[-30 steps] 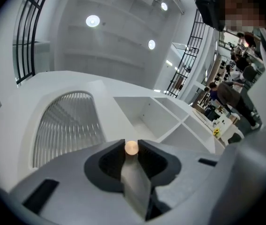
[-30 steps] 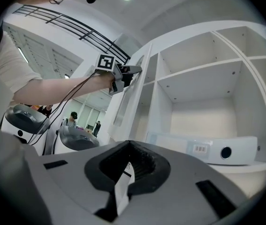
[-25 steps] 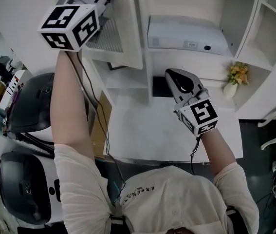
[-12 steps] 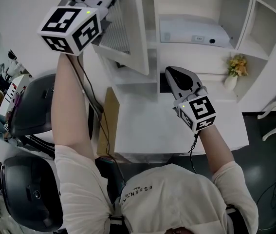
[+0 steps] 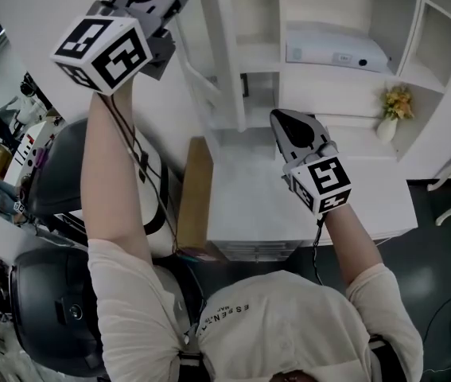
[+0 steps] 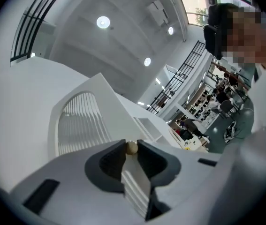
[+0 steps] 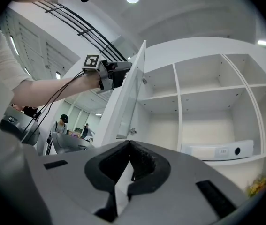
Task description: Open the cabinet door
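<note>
Your left gripper (image 6: 131, 150) is pinching the small pale knob (image 6: 132, 146). Its jaws are standing only a little apart, closed on the ball from either side, with nothing else between them. The knob is sitting right at the jaw tips, on the free edge of the cabinet door (image 6: 83, 125).

From that grip the door is running away towards its hinged edge, which is meeting the left side of the cabinet (image 5: 328, 10). Its long axis is upright. In the head view you are seeing it nearly edge-on, standing well out from the cabinet front, roughly square to it. My judgement is that the opening is largely done. Any further pull would have to follow the arc round that hinged edge, not a straight line.

Your left hand is the one on the door. Your right gripper (image 7: 129, 144) is well apart from it, hanging above the worktop (image 5: 289, 205) and pointing into the open shelves (image 7: 203, 93). Its jaws are meeting at the tips and holding nothing.

The door is white, with an arched panel of fine slats on the face you are gripping and a plain inner face carrying hinge fittings. Behind it, a white box (image 5: 336, 52) is lying on one shelf, and a small bunch of flowers (image 5: 398, 102) is standing at the cabinet's right.
</note>
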